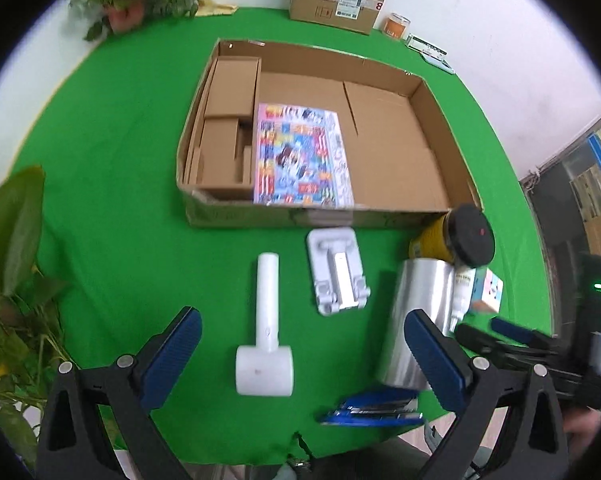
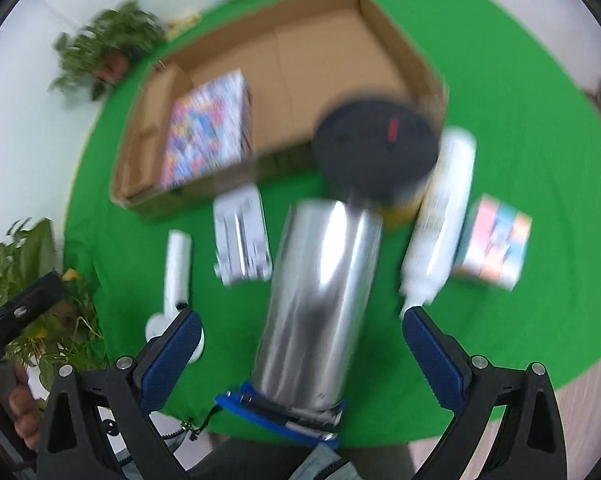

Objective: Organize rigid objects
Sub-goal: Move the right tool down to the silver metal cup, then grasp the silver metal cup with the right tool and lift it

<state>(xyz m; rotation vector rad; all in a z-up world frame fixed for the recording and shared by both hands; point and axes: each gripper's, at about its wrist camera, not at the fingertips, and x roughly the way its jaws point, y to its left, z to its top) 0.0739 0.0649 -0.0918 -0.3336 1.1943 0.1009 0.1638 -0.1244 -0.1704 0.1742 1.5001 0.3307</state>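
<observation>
Both the left gripper (image 1: 302,354) and right gripper (image 2: 302,350) hover spread wide and empty over the green bench (image 1: 112,184), the silver cylinder (image 2: 320,300) lying just before the cardboard box (image 1: 432,128), beside the white mallet (image 1: 266,332).

I see bright even light, soft shadows; glare on steel cylinder (image 2: 320,292); right view motion-blurred; fisheye vignette, edges bent.

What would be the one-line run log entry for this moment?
left gripper: open, empty, over white mallet | right gripper: open, empty, over steel tumbler | cardboard box: holds colourful book
</observation>
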